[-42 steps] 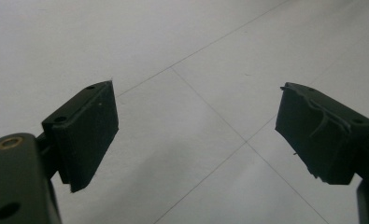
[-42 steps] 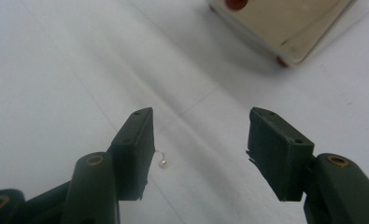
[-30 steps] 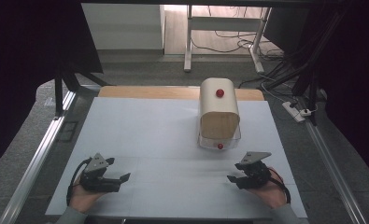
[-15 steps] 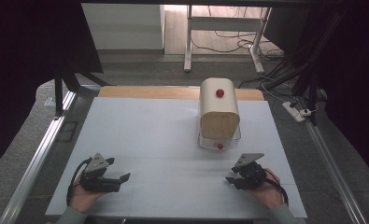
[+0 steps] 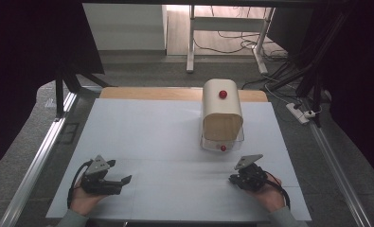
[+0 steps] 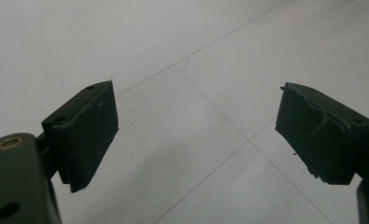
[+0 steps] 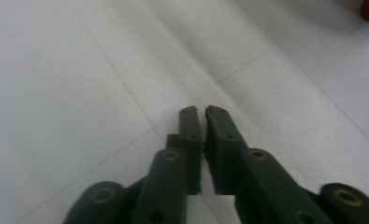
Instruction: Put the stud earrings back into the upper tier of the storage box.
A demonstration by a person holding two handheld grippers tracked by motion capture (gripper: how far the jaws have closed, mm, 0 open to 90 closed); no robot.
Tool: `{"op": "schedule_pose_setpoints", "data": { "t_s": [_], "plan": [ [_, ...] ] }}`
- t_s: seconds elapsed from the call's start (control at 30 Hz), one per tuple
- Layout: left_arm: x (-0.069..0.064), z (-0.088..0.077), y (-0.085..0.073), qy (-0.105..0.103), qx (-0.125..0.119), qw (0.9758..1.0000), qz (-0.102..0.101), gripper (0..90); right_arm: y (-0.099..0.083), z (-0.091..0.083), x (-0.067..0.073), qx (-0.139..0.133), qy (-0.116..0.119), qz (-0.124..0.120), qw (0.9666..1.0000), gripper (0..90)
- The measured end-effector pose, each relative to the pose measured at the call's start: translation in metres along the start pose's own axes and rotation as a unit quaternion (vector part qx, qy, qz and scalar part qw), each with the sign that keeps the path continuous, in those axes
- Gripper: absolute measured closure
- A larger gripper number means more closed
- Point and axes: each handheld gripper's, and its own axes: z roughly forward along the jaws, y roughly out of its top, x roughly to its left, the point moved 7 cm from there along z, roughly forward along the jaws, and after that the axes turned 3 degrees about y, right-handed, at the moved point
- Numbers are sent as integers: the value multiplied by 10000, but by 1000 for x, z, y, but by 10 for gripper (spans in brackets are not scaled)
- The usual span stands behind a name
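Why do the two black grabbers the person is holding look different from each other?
The left gripper has its fingers spread wide apart, while the right gripper has its fingers closed together, having just been closing with nothing between them. The left gripper is at the table's left, the right gripper at its right. Both hold nothing and sit low over the white table.

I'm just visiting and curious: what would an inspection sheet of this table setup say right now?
Surface: white table, bare wooden strip at the far edge.
Job's things: rounded box with a red knob on top, standing in a clear tray with a red knob in front.
Clutter: nothing seen.
Grippers: left gripper open, nothing between its jaws; right gripper has just closed, shut on nothing.
Cables: one trails from each gripper; more on the floor behind.
Surroundings: dark curtains, desk legs, power strip.
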Motion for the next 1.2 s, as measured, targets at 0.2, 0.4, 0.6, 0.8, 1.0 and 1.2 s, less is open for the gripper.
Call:
{"op": "schedule_pose_setpoints", "data": {
  "t_s": [0.2,0.4,0.6,0.8,1.0,1.2],
  "plan": [
    [0,0,0,7,-6,10000,-2,128,0,0,0,0,39,9,10000,857],
    [1,0,0,10,-1,10000,-2,128,4,-6,-1,-219,41,75,9997,858],
    [1,0,0,16,1,10000,-1,128,9,-18,-5,-583,-39,190,9981,858],
    [1,0,0,14,5,10000,-8,128,13,-38,-12,-1111,-146,276,9933,858],
    [0,-1,0,14,-9,10000,-3,128,19,-57,-16,-1576,-245,360,9865,858],
    [1,0,0,14,-8,10000,-1,128,24,-72,-19,-1972,-289,420,9790,858]
  ]
}}
